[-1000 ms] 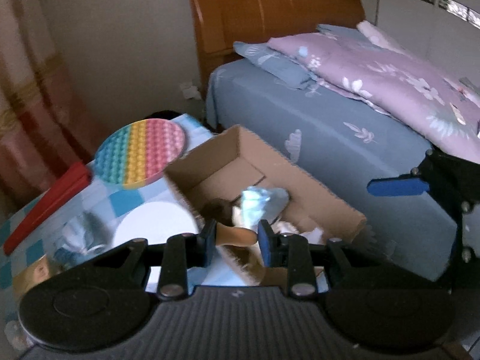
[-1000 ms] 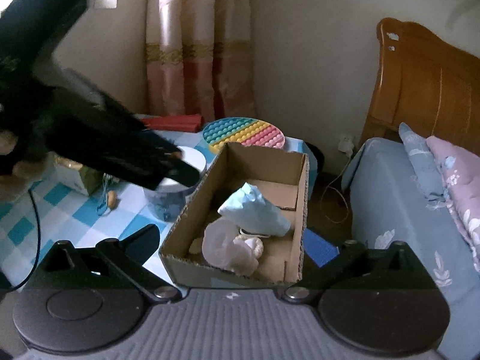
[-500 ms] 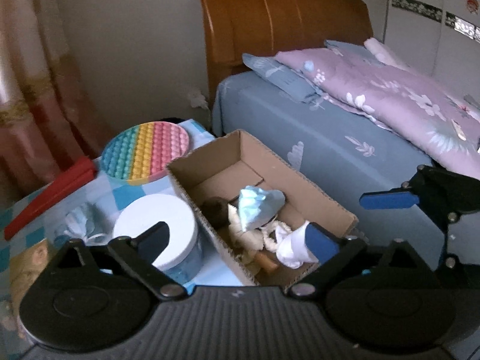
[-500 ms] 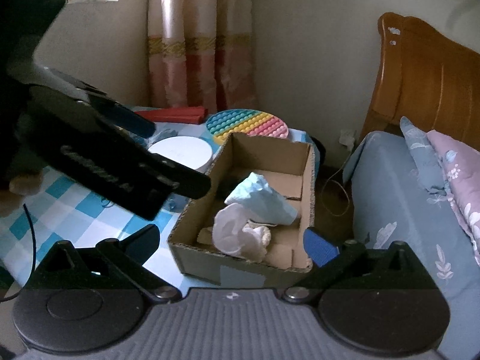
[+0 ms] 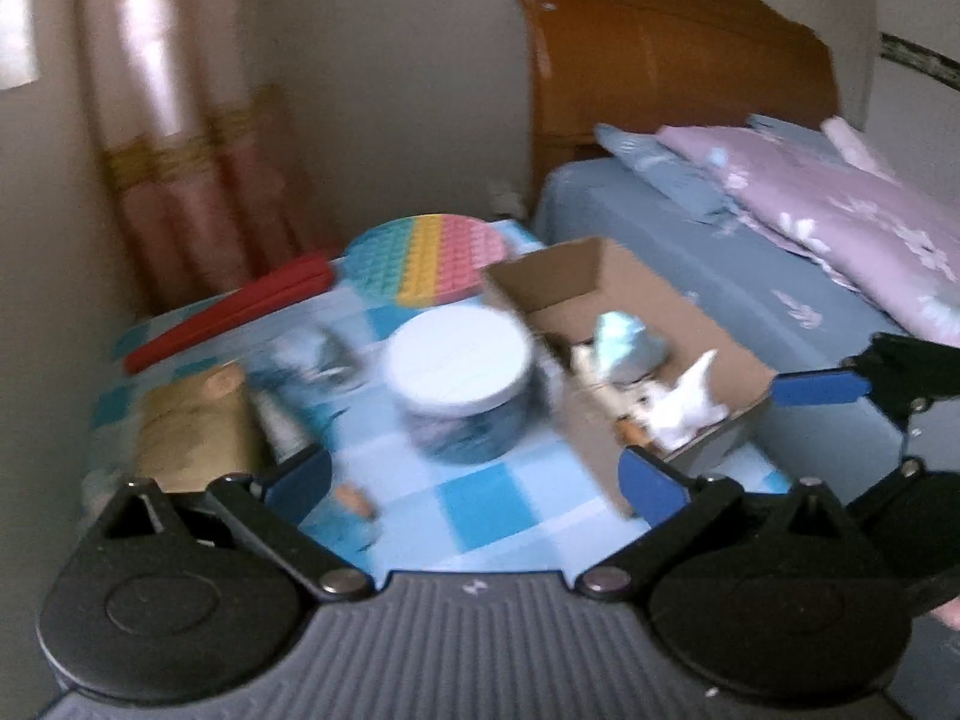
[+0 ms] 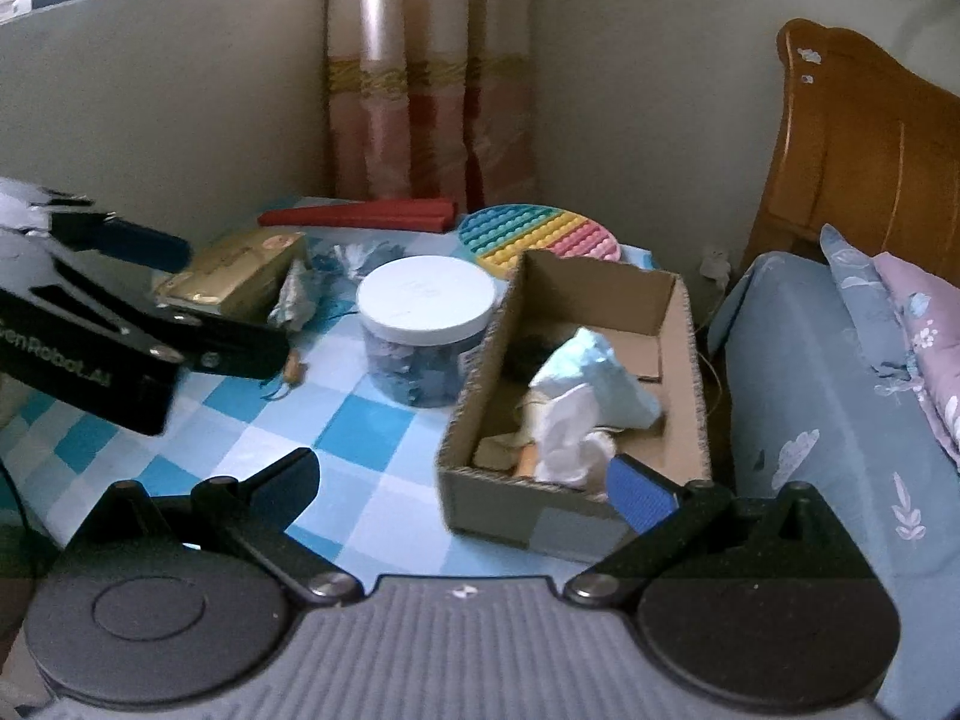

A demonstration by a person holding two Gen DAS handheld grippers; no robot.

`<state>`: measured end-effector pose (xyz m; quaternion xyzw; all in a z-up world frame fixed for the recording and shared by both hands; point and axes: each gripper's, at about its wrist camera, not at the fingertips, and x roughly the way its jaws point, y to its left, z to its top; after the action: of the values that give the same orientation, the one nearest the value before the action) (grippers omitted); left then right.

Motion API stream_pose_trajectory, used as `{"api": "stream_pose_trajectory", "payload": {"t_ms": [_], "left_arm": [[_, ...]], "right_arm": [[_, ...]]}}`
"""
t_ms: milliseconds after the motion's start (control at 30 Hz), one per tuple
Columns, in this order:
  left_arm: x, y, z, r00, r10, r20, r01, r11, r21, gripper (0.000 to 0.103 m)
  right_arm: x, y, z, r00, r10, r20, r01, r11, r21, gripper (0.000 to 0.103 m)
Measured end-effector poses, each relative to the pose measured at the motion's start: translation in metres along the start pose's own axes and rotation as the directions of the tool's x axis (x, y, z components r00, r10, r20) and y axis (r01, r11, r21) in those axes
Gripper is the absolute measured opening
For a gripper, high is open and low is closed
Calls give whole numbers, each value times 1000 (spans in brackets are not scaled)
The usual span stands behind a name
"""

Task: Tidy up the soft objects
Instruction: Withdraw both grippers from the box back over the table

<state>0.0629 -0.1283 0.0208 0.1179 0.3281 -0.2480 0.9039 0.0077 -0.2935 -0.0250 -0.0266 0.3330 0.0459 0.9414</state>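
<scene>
A cardboard box (image 6: 684, 324) (image 5: 678, 300) stands at the right edge of the checked table. It holds a light blue soft piece (image 6: 600, 372) (image 5: 624, 336), a white soft piece (image 6: 570, 432) (image 5: 684, 402) and small tan items. My left gripper (image 5: 474, 480) is open and empty, above the table left of the box; it also shows in the right wrist view (image 6: 180, 300). My right gripper (image 6: 462, 480) is open and empty in front of the box; one of its fingers (image 5: 822, 387) shows in the left wrist view.
A white-lidded jar (image 6: 426, 324) (image 5: 462, 378) stands left of the box. Behind are a rainbow pop mat (image 6: 540, 234), a red flat object (image 6: 360, 213), a gold box (image 6: 240, 270) and grey-blue soft bits (image 6: 300, 294). A bed (image 6: 840, 360) lies right.
My left gripper opened, let go of the tan item into the box, and drew back left and away from the box. My right gripper backed off a little.
</scene>
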Motion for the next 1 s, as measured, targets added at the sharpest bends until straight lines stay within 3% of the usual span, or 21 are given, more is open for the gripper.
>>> {"api": "stream_pose_trajectory", "payload": {"t_ms": [233, 800, 1000], "left_arm": [[-8, 34, -40, 991, 130, -36, -131, 991, -33, 102], [-9, 117, -91, 976, 198, -86, -212, 956, -201, 102], [2, 139, -101, 971, 207, -121, -231, 943, -240, 102]], "right_arm": [[1, 28, 0, 999, 33, -15, -33, 999, 7, 103], [40, 92, 20, 997, 42, -58, -46, 997, -58, 103], [65, 112, 23, 992, 99, -75, -107, 988, -109, 103]]}}
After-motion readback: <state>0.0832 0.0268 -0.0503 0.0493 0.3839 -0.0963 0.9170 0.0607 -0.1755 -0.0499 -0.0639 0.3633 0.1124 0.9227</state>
